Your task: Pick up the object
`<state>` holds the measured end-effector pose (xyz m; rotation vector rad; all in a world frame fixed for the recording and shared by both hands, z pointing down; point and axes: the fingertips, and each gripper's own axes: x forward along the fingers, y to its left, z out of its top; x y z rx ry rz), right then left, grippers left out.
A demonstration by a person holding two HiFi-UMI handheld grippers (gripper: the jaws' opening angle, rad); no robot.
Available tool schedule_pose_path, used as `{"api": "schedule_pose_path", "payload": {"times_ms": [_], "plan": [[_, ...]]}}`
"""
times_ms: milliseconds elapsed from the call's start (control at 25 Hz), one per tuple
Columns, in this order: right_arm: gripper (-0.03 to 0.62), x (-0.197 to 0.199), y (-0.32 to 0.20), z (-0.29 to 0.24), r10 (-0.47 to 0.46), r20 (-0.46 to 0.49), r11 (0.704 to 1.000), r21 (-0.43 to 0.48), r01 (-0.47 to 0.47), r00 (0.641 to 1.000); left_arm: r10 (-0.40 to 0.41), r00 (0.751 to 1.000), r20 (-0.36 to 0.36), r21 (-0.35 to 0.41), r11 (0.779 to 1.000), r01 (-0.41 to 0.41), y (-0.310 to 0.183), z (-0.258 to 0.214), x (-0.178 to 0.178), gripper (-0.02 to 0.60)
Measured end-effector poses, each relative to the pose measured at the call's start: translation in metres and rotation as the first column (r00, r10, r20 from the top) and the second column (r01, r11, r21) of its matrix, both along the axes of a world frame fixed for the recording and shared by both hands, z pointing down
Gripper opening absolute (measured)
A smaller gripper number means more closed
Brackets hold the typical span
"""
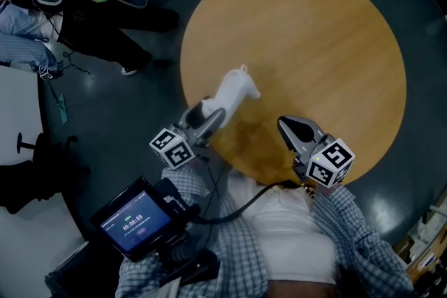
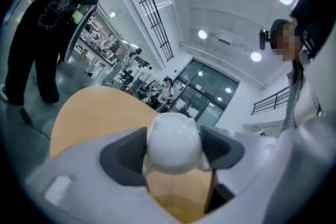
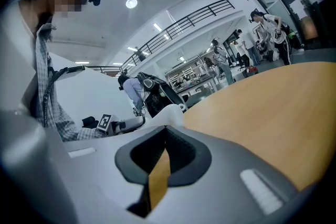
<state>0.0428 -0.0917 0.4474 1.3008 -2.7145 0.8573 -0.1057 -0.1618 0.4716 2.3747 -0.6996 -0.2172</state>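
Two grippers sit by the lower edge of the round wooden desk (image 1: 314,45). The left gripper (image 1: 209,118) pinches the glossy white animal figurine (image 1: 234,91) left of frame centre. The right gripper (image 1: 293,130) has its jaws pressed together, empty.

Figurine (image 1: 234,91) plain white; round table (image 1: 314,31) light tan wood-grain; floor (image 1: 126,108) dark blue-grey; left gripper (image 1: 213,113) and right gripper (image 1: 297,129) grey, pads (image 2: 126,155) black, cubes (image 1: 171,148) white with black square markers; near sleeves (image 1: 363,234) blue-white check; undershirt (image 1: 293,234) white; screen (image 1: 136,223) blue.
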Motion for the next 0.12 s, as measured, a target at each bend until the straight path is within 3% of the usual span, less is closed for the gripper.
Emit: {"api": "schedule_pose_path", "payload": {"times_ms": [120], "plan": [[0.003,-0.001,-0.0009,0.0005,-0.001,-0.001,1.0,-0.002,0.0,1.0,-0.001,1.0,-0.003,-0.004,1.0,0.001,-0.0013,-0.0006,-0.0013,0.318]]}}
